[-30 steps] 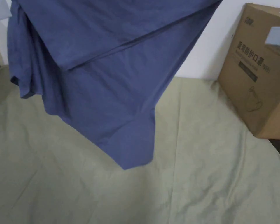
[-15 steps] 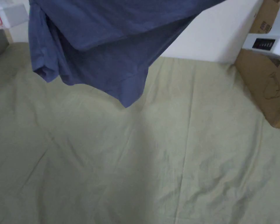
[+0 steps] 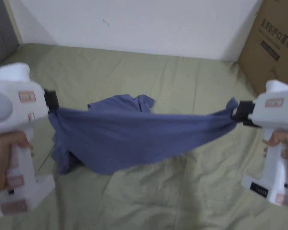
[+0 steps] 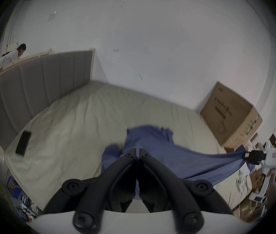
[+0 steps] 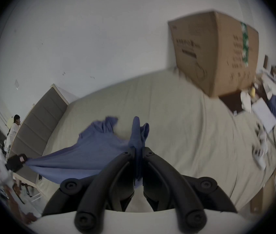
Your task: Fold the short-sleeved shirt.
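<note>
A blue short-sleeved shirt [image 3: 134, 136] hangs stretched between my two grippers over the bed, sagging in the middle. Its far part [image 3: 122, 103] lies bunched on the sheet. My left gripper [image 3: 52, 100] is shut on the shirt's left end, jaws closed on blue cloth [image 4: 176, 160] in the left gripper view, where the gripper [image 4: 138, 150] points at the bed. My right gripper [image 3: 238, 113] is shut on the right end; in the right gripper view a tuft of shirt [image 5: 138, 133] sticks out past the closed gripper [image 5: 139, 149].
A pale green sheet [image 3: 158, 194] covers the bed. A large cardboard box [image 3: 272, 42] stands at the back right against the white wall. A grey padded headboard [image 4: 32, 82] runs along the left. A dark phone [image 4: 23, 143] lies on the sheet near it. A person [image 4: 15, 52] is beyond the headboard.
The shirt, held high and hanging in front of the camera before, is now low over the bed, stretched sideways, with its lower part resting on the sheet. Both grippers have come into the head view.
</note>
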Demonstrator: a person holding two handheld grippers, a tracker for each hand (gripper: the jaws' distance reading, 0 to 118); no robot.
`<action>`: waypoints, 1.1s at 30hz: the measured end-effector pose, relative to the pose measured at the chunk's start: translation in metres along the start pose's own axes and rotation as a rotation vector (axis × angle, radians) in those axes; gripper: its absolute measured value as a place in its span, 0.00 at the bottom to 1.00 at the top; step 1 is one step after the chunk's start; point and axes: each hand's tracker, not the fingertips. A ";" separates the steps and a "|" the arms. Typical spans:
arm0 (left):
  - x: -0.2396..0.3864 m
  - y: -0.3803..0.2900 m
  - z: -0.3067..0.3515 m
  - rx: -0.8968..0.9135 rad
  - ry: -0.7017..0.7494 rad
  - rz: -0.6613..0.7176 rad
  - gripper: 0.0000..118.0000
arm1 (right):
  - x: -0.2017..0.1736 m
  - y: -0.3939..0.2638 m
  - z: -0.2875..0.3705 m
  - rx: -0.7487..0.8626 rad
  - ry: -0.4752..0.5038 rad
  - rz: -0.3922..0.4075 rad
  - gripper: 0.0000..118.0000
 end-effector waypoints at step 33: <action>0.039 -0.085 0.084 0.231 0.110 -0.159 0.94 | 0.015 -0.116 0.111 0.298 -0.193 0.218 0.98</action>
